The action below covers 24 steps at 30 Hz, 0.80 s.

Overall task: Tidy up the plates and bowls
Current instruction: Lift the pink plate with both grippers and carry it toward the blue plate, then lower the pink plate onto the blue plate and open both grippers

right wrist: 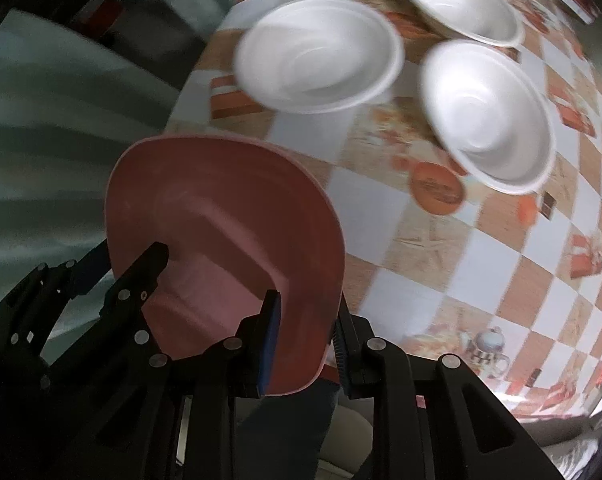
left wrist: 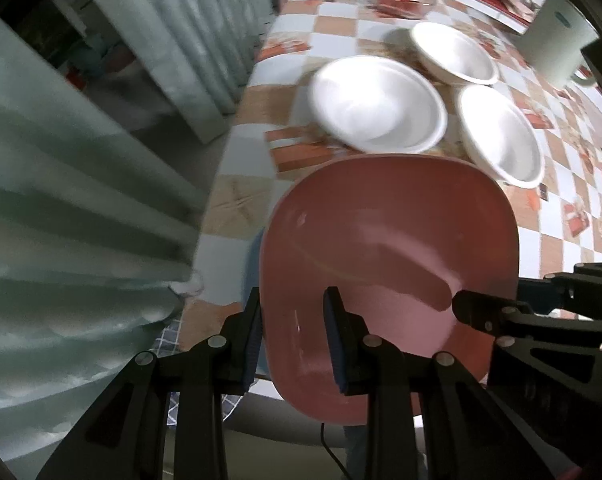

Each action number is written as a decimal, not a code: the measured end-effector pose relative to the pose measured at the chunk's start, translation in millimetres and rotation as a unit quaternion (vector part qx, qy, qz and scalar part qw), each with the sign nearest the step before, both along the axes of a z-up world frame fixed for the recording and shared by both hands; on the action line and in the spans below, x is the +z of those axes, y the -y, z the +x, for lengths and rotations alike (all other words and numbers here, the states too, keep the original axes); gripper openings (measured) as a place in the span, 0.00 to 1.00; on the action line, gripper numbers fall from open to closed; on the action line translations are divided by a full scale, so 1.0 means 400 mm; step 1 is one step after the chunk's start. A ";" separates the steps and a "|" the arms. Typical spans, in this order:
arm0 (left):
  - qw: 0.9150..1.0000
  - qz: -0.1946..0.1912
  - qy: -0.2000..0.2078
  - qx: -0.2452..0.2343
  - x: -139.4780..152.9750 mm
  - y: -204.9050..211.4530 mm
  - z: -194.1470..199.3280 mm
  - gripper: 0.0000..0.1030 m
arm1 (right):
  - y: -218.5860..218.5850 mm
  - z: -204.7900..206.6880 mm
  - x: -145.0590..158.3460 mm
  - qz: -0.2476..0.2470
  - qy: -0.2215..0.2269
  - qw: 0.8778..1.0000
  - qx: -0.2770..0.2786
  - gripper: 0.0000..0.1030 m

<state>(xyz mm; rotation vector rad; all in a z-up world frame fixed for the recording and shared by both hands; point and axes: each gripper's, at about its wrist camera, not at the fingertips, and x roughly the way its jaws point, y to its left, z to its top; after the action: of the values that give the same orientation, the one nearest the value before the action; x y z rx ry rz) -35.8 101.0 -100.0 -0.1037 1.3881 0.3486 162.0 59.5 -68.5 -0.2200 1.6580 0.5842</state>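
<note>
1. Evidently, both grippers are sharing one load: the pink plate (left wrist: 385, 248) is hanging in the air at the near edge of the checked tablecloth (left wrist: 557, 216), lifted off the surface.
2. The left gripper (left wrist: 293, 344) is pinching the plate's near left rim, one pad outside the wall and one inside, fingers clamped on it.
3. The right gripper (right wrist: 307, 344) is doing likewise on the opposite rim, its blue pads closed across the upturned edge.
4. Judging by its even sheen and crisp lip, the plate is probably stiff plastic or melamine: light, rigid, and fairly slick, so it could be sliding between the pads if tilted hard.
5. The raised rim is offering the best hold; the flat centre is giving nothing to pinch.
6. Three white bowls (left wrist: 377, 104) are sitting farther back, close together; they look thin and light, and their rolled rims seem the sensible place for gripping.
</note>
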 end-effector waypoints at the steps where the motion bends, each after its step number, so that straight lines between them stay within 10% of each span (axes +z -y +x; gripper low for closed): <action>1: 1.000 0.002 -0.002 0.003 -0.002 -0.010 -0.004 0.30 | -0.011 0.001 -0.006 0.000 -0.003 1.000 0.006 0.27; 20: 0.999 -0.001 -0.032 0.004 -0.082 -0.077 -0.002 0.30 | -0.110 -0.010 -0.129 -0.013 -0.057 0.998 0.009 0.27; 24: 0.999 -0.025 -0.025 0.012 -0.084 -0.093 -0.004 0.42 | -0.109 0.006 -0.140 -0.006 -0.062 0.998 0.010 0.27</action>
<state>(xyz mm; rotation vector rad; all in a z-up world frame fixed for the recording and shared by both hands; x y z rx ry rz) -37.6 138.1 -133.8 -0.1549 1.4456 0.3383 164.2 103.0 -124.7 -0.2121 1.7811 0.6143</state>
